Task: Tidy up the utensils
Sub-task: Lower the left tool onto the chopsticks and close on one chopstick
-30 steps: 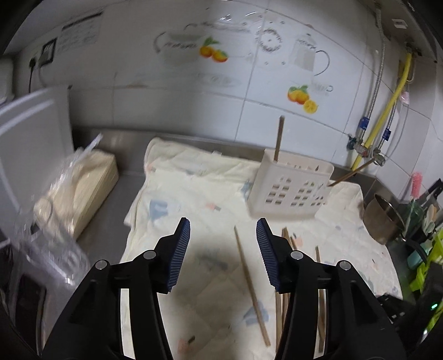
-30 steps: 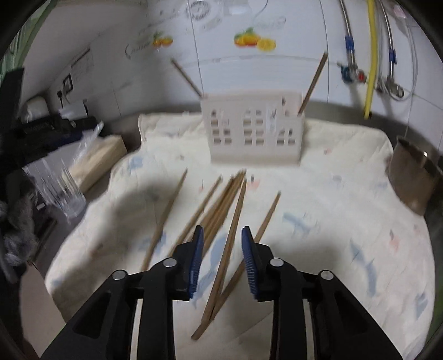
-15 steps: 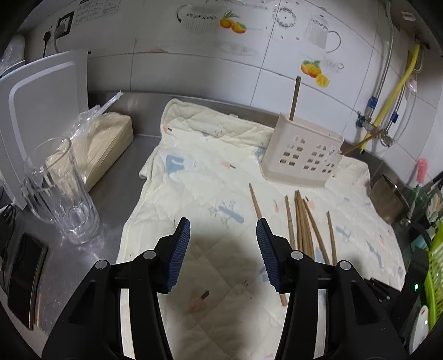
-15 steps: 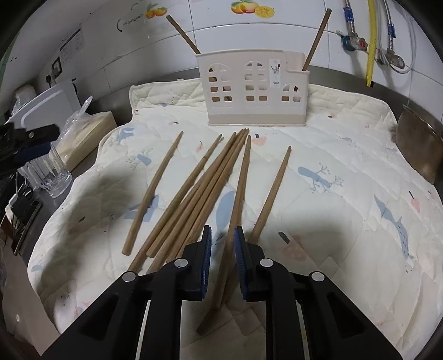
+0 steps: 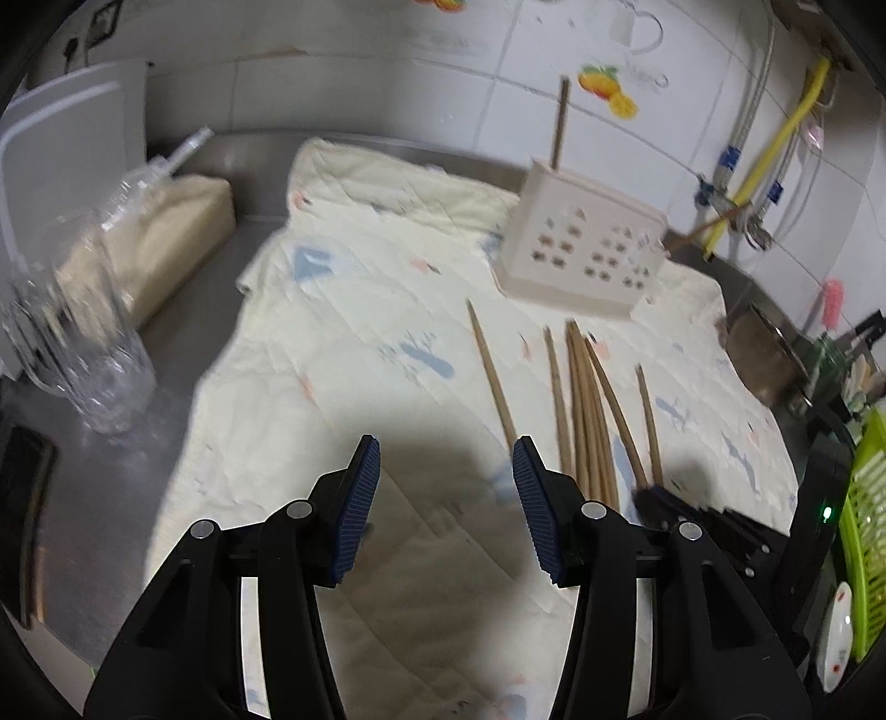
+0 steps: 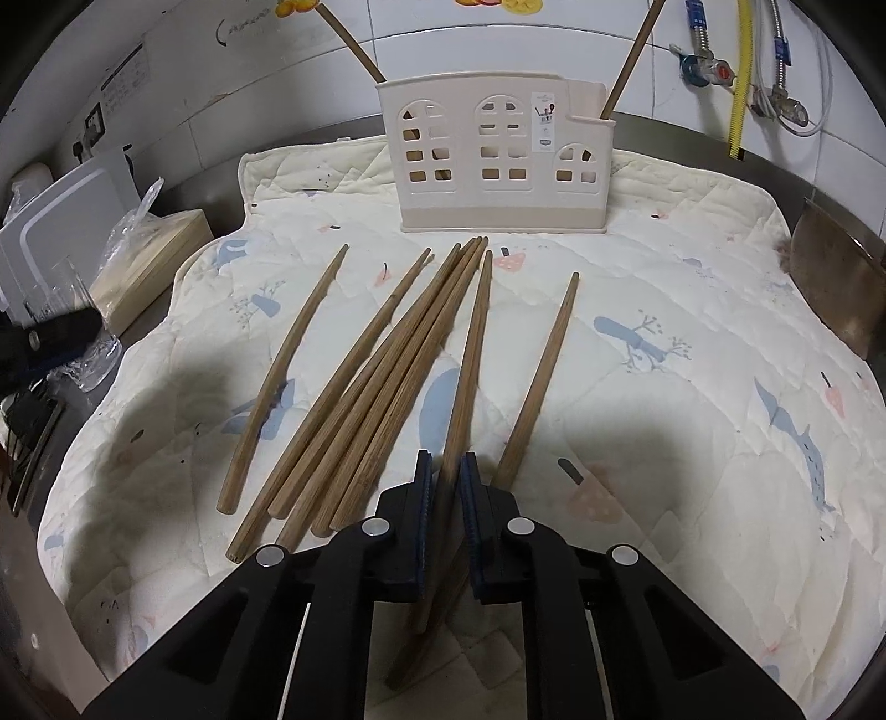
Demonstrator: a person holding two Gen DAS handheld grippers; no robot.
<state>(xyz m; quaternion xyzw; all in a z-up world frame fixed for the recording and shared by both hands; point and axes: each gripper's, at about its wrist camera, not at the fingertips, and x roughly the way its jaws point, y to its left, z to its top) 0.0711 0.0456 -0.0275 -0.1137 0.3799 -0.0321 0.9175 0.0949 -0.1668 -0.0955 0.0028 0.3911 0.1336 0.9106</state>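
Quilted cloth (image 6: 692,288) over steel counter (image 5: 232,288).

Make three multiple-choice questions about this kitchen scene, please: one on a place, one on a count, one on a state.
1. Where does the holder stand?
A. on the quilted cloth
B. inside a drawer
C. on a shelf

2. How many chopsticks stand in the holder?
A. none
B. two
C. five

3. What is the state of the right gripper?
A. wide open
B. shut on a chopstick
C. shut on a spoon

Answers:
1 A, its base rests on the far part of the cloth.
2 B, one rises at each end.
3 B, the pads press a chopstick that lies on the cloth.
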